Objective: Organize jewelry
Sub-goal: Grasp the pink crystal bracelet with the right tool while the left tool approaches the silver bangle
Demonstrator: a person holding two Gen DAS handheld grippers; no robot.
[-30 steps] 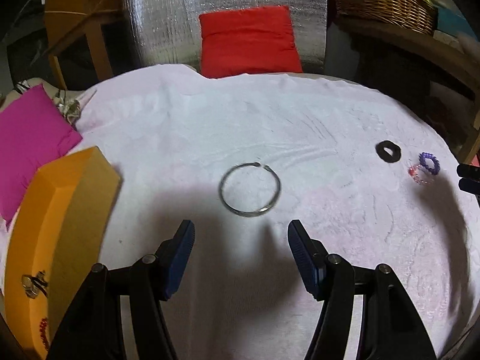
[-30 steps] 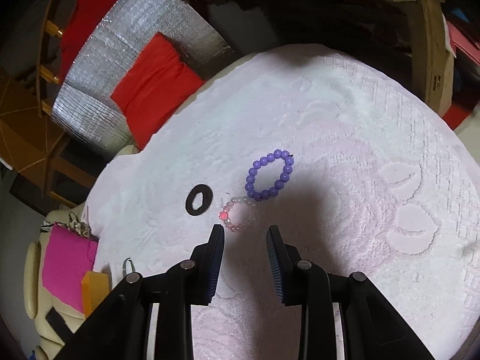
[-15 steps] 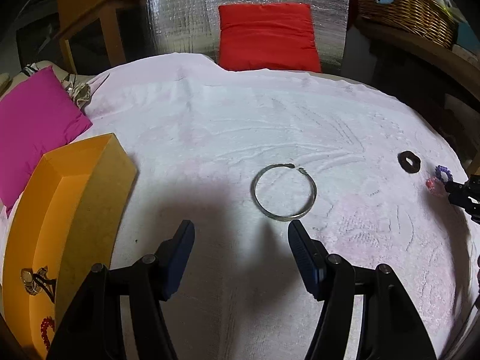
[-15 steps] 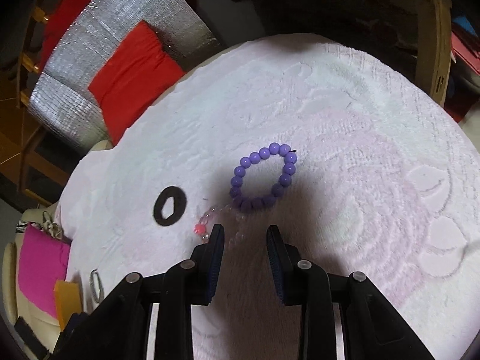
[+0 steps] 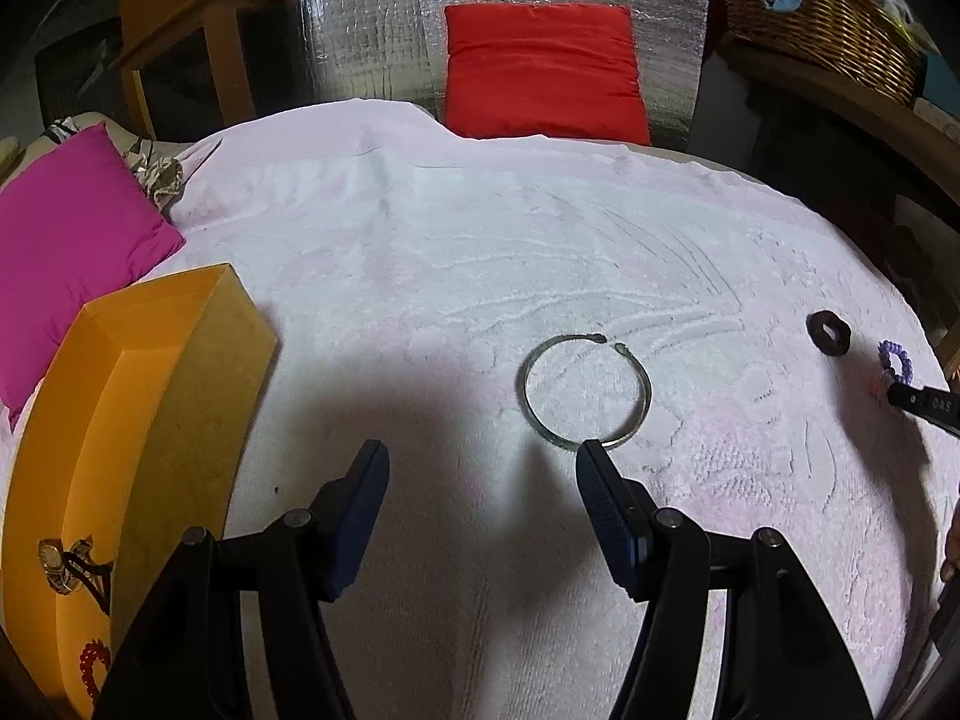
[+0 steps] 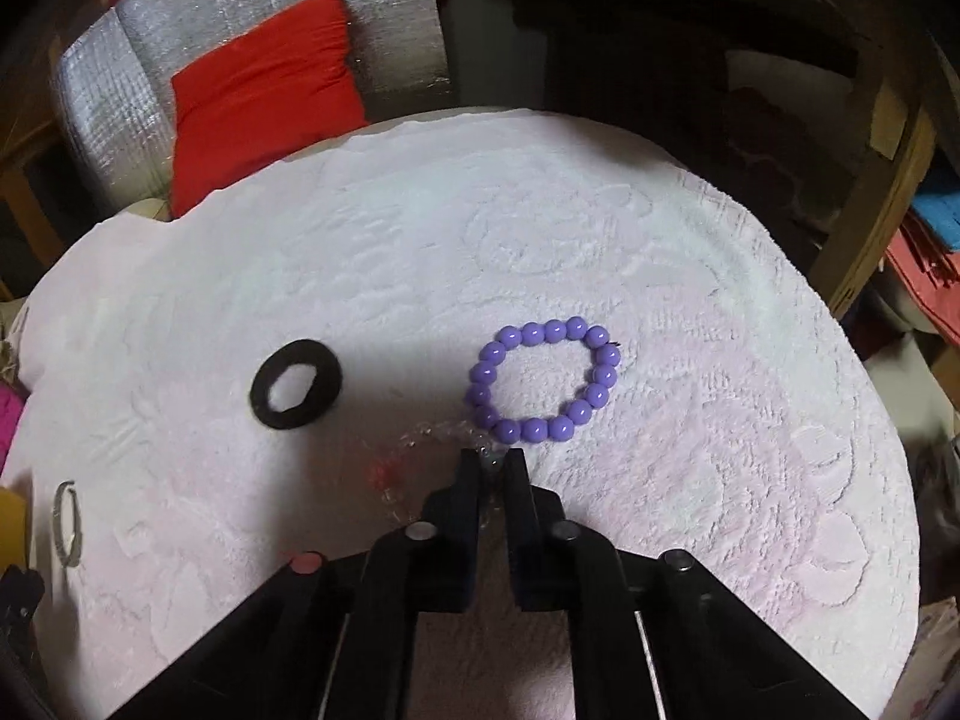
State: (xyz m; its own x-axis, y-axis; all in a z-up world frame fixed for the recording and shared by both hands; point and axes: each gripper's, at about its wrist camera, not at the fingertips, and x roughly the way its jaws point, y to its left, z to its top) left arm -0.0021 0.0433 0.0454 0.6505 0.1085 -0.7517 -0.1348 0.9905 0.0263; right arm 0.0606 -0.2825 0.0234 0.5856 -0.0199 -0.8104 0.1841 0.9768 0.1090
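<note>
My right gripper (image 6: 492, 463) is shut on a clear and pink bead bracelet (image 6: 414, 456) that lies on the white towel (image 6: 540, 228). A purple bead bracelet (image 6: 543, 381) lies just beyond its tips and a black ring (image 6: 296, 384) to the left. My left gripper (image 5: 480, 468) is open and empty above the towel (image 5: 480, 240). A silver bangle (image 5: 587, 390) lies just ahead of its right finger. An orange box (image 5: 150, 360) at the left holds a watch (image 5: 57, 561) and red beads (image 5: 90, 663). The right gripper's tip (image 5: 921, 402) shows at the far right.
A pink cushion (image 5: 72, 240) lies behind the box. A red cushion (image 5: 540, 72) leans on a silver foil panel (image 5: 372, 30). A wicker basket (image 5: 822, 24) stands at the back right. Wooden furniture (image 6: 870, 192) stands beyond the towel's right edge.
My right gripper moved forward and down and closed on the clear and pink bracelet. My left gripper shifted left, so the bangle now lies toward its right finger.
</note>
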